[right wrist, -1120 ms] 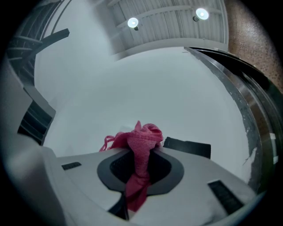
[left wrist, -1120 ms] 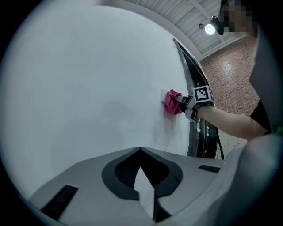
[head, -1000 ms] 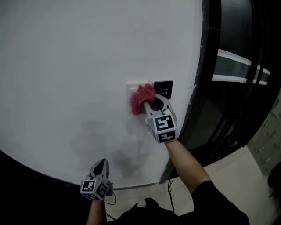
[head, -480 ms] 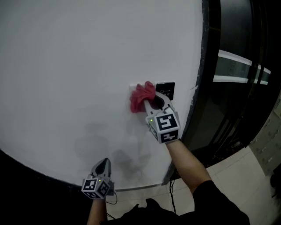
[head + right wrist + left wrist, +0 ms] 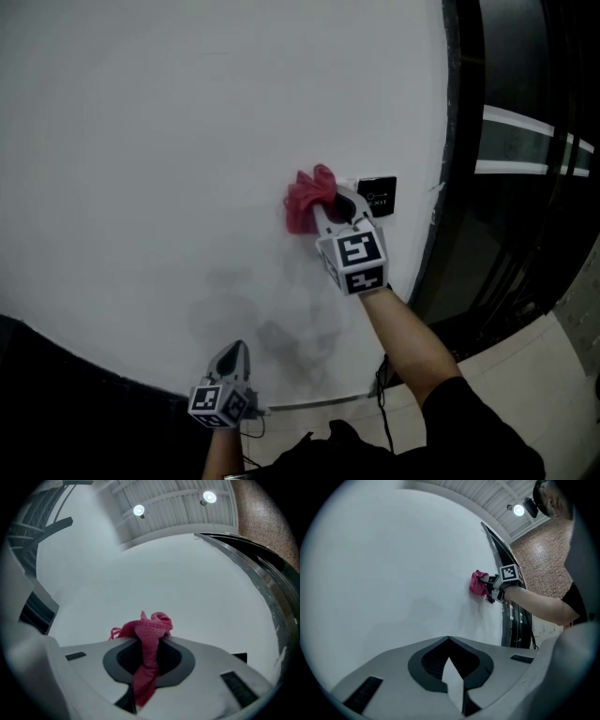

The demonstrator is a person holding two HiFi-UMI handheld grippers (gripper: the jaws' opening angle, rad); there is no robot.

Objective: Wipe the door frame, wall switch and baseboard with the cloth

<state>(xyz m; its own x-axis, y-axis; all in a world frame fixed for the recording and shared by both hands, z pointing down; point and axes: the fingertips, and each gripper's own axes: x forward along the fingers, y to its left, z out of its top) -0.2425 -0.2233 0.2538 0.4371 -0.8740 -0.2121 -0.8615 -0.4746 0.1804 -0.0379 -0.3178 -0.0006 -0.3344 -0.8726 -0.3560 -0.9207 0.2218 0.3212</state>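
Pinching the red cloth (image 5: 305, 199) between its jaws, the right claw (image 5: 328, 211) presses it against the white wall (image 5: 169, 131), with the black wall switch (image 5: 378, 197) just right of its tip. Well below, the left claw (image 5: 234, 354) hangs pressed together, empty.

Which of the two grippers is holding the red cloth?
The right gripper: its jaws are clamped on the red cloth, held against the white wall. The left gripper hangs lower, jaws together with nothing between them.
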